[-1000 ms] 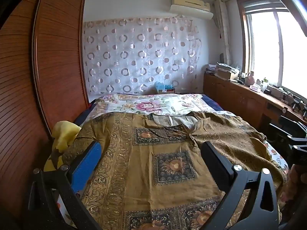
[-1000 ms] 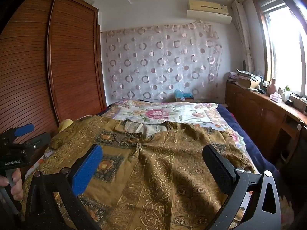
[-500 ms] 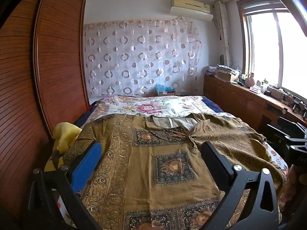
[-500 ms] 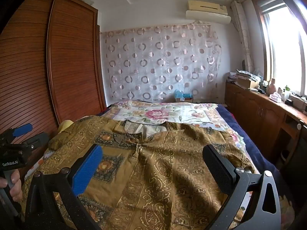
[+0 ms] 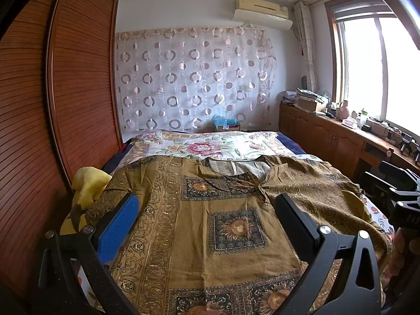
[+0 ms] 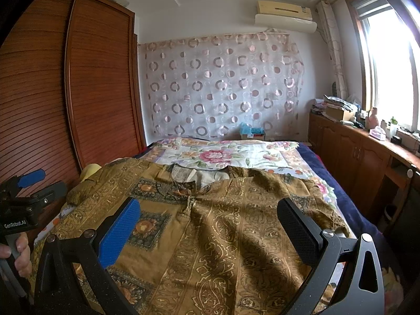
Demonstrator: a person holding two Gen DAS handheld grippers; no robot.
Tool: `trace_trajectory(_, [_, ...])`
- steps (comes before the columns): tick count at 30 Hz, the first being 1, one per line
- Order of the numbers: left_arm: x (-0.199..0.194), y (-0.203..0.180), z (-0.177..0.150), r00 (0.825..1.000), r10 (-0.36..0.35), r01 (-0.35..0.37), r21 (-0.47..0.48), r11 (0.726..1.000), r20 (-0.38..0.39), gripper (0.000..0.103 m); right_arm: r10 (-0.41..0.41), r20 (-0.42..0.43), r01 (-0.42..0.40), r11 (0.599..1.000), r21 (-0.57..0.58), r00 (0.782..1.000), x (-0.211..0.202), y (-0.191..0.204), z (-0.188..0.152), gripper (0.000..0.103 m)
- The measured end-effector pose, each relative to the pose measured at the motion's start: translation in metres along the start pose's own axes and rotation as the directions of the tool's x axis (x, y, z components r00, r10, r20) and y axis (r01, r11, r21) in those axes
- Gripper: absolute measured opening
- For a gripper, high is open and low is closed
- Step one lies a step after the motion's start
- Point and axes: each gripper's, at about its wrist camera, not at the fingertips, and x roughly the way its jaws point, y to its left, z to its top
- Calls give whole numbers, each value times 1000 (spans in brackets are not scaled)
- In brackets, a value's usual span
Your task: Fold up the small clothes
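While tools gape, garment [image 5: 210, 218] covers bed [image 5: 210, 144].

Brown patterned shirt [image 6: 210, 231] spread flat on the bed [image 6: 236, 155]
The right gripper [image 6: 207, 225] hovers wide open above it; the left gripper [image 6: 31, 186] waits beside its left sleeve.

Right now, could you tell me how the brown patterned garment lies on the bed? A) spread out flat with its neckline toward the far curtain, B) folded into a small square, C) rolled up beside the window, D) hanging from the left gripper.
A: the brown patterned garment lies spread open across the bed, its neckline on the far side toward the curtain, while the left gripper and right gripper are both open above it.
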Motion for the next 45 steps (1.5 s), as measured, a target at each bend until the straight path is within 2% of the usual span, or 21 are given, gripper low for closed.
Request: trace_trajectory(45, [-2, -1, 1, 1000, 0, 0, 1, 1000, 11, 103, 1, 9, -1, 1000, -4, 1000, 0, 0, -1, 103])
